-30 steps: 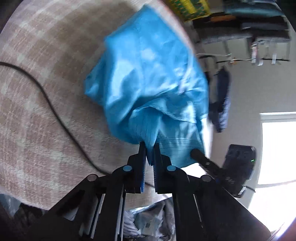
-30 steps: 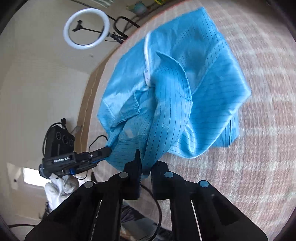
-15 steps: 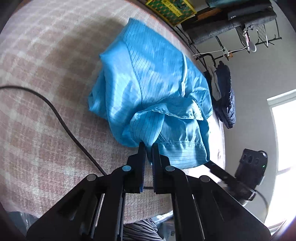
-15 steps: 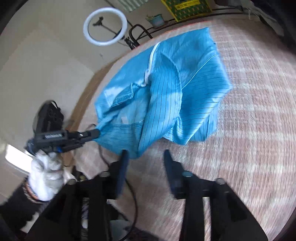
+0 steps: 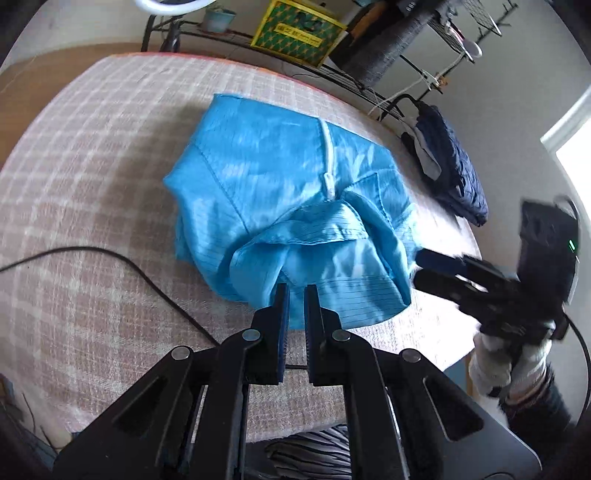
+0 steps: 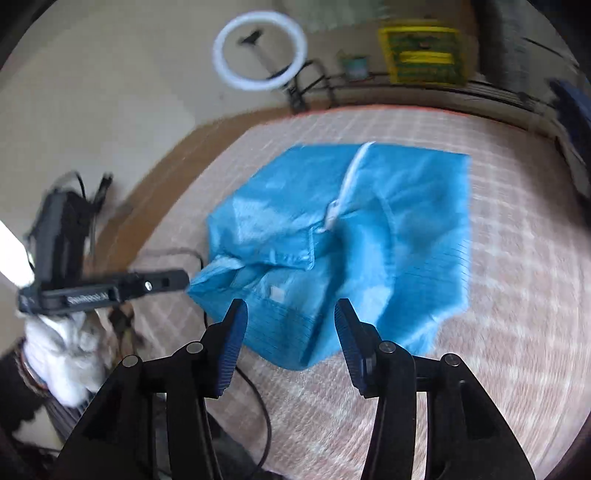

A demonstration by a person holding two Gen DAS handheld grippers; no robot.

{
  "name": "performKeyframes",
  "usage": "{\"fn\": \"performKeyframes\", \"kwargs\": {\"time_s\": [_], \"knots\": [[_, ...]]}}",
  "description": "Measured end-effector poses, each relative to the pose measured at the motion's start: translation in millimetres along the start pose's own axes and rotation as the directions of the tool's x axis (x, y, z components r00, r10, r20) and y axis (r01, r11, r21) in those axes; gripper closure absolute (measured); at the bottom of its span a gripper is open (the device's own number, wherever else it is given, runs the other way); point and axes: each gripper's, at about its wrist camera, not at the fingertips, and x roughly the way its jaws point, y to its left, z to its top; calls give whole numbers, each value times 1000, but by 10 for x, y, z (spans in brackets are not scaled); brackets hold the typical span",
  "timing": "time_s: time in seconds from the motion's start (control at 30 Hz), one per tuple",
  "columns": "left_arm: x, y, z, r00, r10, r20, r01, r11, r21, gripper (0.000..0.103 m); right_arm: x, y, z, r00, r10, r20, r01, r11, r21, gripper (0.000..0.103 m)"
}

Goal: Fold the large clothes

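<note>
Presently, one blue garment (image 5: 280,192) is lying bunched mid-worktop (image 5: 92,155), checked cloth showing bare all round; near edge just behind grippers. Left gripper (image 5: 295,295) is clenching the garment's near hem. Right gripper (image 6: 290,314), jaws just opened, is gripping nothing, hem below. One black cable (image 5: 110,258) is crossing the worktop's left.

Beyond my work I see a ring light (image 6: 261,50), a yellow-green box (image 5: 297,31), a black cable (image 5: 110,258) and dark navy clothing (image 5: 452,168)
</note>
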Motion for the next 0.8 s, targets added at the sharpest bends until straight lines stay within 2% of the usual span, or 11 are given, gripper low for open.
{"fn": "performKeyframes", "kwargs": {"time_s": [0.1,0.17,0.33,0.43,0.47,0.5,0.53,0.63,0.73,0.8], "knots": [[21,-125,-4,999,32,11,-33,997,75,99,197,21,42,996,32,-84,-35,999,-38,55],[119,-183,17,998,58,-4,-57,990,128,94,302,8,83,991,75,-115,-79,996,-31,55],[457,-205,53,985,164,-56,-147,961,233,92,462,-138,185,972,207,-112,-194,974,117,55],[565,-165,81,979,194,-62,-173,953,248,92,581,-315,252,967,234,-102,-206,952,227,57],[593,-155,89,976,207,-61,-185,948,258,92,632,-383,271,966,240,-99,-207,941,269,71],[608,-153,94,975,215,-59,-192,945,267,92,669,-428,282,961,256,-102,-215,928,304,92],[624,-149,99,974,220,-59,-196,941,276,92,703,-477,288,955,278,-99,-230,912,340,96],[647,-145,87,973,222,-61,-195,935,295,92,720,-609,307,948,314,-53,-263,865,426,99],[684,-113,73,972,224,-70,-194,935,295,97,697,-692,349,924,380,34,-344,793,503,101],[704,-76,65,972,218,-83,-186,940,286,97,662,-703,412,923,375,89,-364,772,520,102]]}}
